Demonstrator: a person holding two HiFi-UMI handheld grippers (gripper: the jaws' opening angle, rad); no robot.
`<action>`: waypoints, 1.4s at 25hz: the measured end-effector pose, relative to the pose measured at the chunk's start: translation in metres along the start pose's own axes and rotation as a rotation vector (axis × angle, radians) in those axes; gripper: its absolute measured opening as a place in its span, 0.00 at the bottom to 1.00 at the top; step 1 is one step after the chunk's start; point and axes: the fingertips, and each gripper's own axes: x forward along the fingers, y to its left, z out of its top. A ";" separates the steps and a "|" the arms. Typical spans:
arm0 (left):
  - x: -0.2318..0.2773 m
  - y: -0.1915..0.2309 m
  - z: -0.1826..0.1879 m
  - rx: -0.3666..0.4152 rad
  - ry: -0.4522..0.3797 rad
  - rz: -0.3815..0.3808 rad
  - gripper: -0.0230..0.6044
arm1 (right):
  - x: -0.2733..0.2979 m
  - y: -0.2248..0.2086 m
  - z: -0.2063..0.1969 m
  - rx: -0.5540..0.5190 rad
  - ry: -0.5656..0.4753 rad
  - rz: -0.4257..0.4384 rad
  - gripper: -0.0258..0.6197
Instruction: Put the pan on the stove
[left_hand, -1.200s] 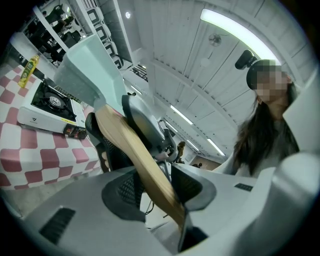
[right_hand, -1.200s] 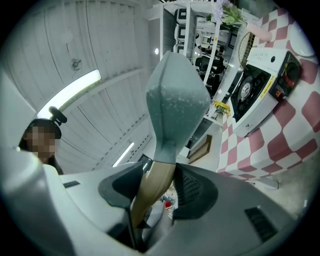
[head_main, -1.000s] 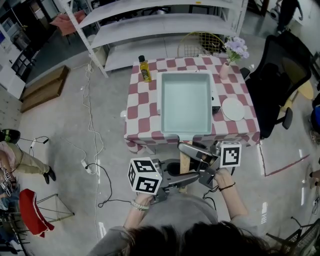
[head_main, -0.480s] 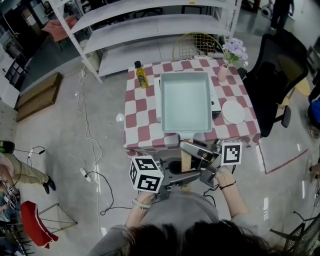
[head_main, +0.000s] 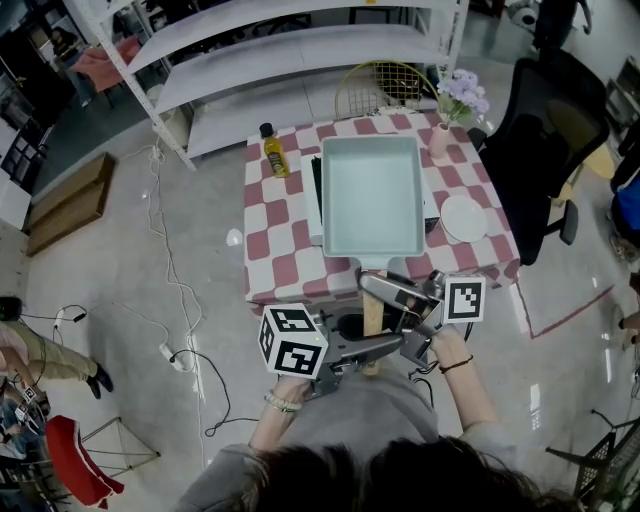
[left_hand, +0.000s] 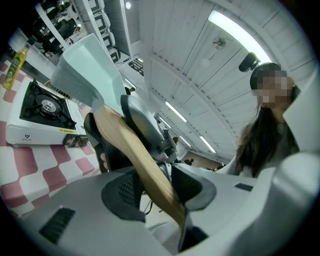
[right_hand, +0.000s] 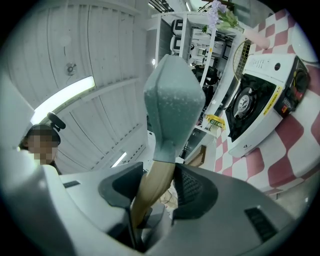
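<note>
- L gripper (head_main: 380, 346) came in from the person's left, jaws clamped on the pan's wooden handle (head_main: 371, 318). Its own view showed the handle running diag. between both pads, gripped near its free end.
- R gripper (head_main: 372, 288) came in from the right, closer to the pan body, also closed on the same handle. In its own view the pads sat either side of the wood, just below where it meets the pan.
- Pan (head_main: 370, 195): pale green, rectangular, deep-sided, empty. It was held up in the air by both grippers, over the checked table (head_main: 280, 240).
- From the head view it covered most of the stove. Both gripper views showed its underside raised clear of the burner, not touching.
- Stove (left_hand: 45, 107): white single-burner unit with a black top, sitting on the table.
- Oil bottle (head_main: 272, 150) stood upright near the table's far L corner, apart from the stove.
- White plate (head_main: 465, 217) lay at the R edge of the table.
- Pink vase w/ flowers (head_main: 445, 125) stood at the far R corner.
- Black office chair (head_main: 545, 130) stood just beside the table on the R.
</note>
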 end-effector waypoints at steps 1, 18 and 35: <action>0.000 0.000 0.001 -0.001 0.001 -0.001 0.29 | -0.001 -0.001 0.001 0.002 -0.003 -0.002 0.36; 0.014 0.032 0.036 -0.024 -0.033 0.023 0.29 | 0.005 -0.021 0.042 0.034 0.024 0.012 0.36; 0.035 0.093 0.090 -0.035 -0.072 0.088 0.30 | 0.015 -0.063 0.107 0.067 0.101 0.045 0.35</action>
